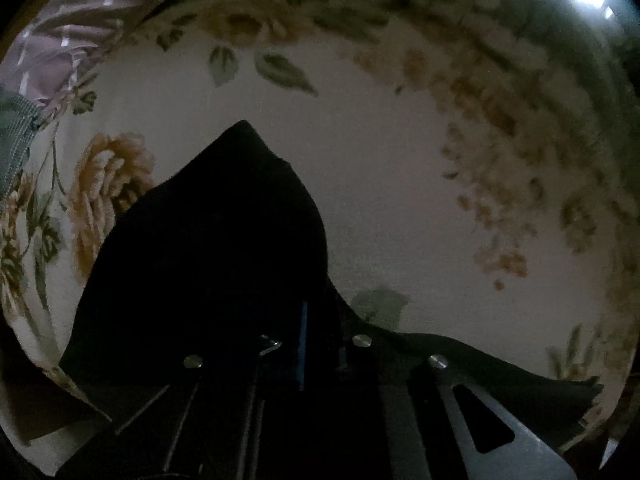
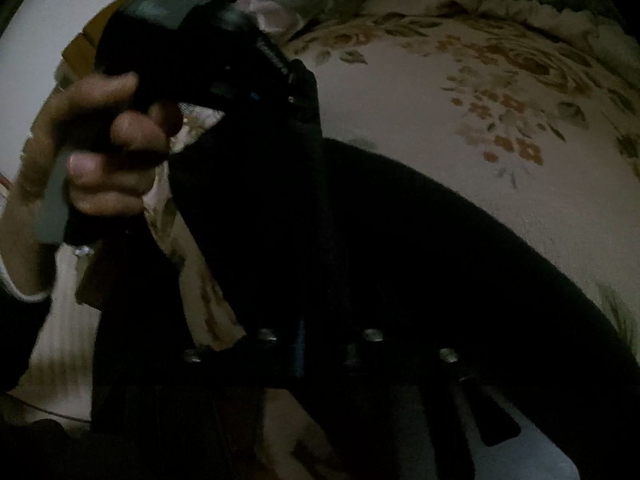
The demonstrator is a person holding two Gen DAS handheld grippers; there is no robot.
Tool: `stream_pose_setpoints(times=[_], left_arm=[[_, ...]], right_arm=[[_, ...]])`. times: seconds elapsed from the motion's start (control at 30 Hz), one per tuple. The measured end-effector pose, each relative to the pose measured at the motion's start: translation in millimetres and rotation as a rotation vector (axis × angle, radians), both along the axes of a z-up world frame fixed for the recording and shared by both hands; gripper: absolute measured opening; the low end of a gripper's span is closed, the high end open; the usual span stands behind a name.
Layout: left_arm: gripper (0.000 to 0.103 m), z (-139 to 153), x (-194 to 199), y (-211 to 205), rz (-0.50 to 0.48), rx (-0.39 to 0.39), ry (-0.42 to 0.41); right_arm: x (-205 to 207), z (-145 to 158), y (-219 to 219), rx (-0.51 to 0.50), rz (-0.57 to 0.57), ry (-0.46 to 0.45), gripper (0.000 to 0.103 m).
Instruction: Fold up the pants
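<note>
Both claws clenched on the black pants (image 1: 208, 248). My left claw (image 1: 300, 344) pinches a raised peak of the cloth above the floral bed sheet (image 1: 400, 168). My right claw (image 2: 298, 344) grips a dark band of pants (image 2: 420, 260) curving across the bed; my left hand (image 2: 100, 152) with its claw shows ahead.

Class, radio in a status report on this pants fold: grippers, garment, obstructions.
Left gripper shut on black pants. Right gripper shut, grip on pants too dark to confirm. Pants on floral bedspread. Nothing blocking.
</note>
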State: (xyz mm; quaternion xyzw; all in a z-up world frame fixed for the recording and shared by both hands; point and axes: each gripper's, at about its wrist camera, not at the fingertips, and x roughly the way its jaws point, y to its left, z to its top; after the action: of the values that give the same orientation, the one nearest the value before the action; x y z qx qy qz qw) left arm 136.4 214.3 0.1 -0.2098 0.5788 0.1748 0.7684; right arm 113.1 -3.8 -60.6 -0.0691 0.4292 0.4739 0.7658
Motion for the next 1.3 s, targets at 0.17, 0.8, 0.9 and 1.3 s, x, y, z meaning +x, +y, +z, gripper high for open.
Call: stream_pose_setpoints(times=[0.17,0.8,0.9,1.3], left_arm=[[0.004,39.2,-53.3,11.9,0.029,-0.057,-0.211],[0.004,13.8,-185.0,40.7,0.171,-0.274,-0.476],[0.004,5.6,-190.8,44.0,0.183,-0.287,-0.471],[0.010,-34.1,-204.9,61.3,0.244,-0.332,-0.390]], right_arm=[[-11.9,26.0,-11.4,0.050,-0.004,-0.080,0.007],[-53.7,21.6,5.1,-0.099,0.071,-0.212,0.007],[-53.7,20.0,7.5,-0.116,0.073,-0.205,0.007],[-59.2,8.2,21.0,-0.183,0.081,-0.174,0.033]])
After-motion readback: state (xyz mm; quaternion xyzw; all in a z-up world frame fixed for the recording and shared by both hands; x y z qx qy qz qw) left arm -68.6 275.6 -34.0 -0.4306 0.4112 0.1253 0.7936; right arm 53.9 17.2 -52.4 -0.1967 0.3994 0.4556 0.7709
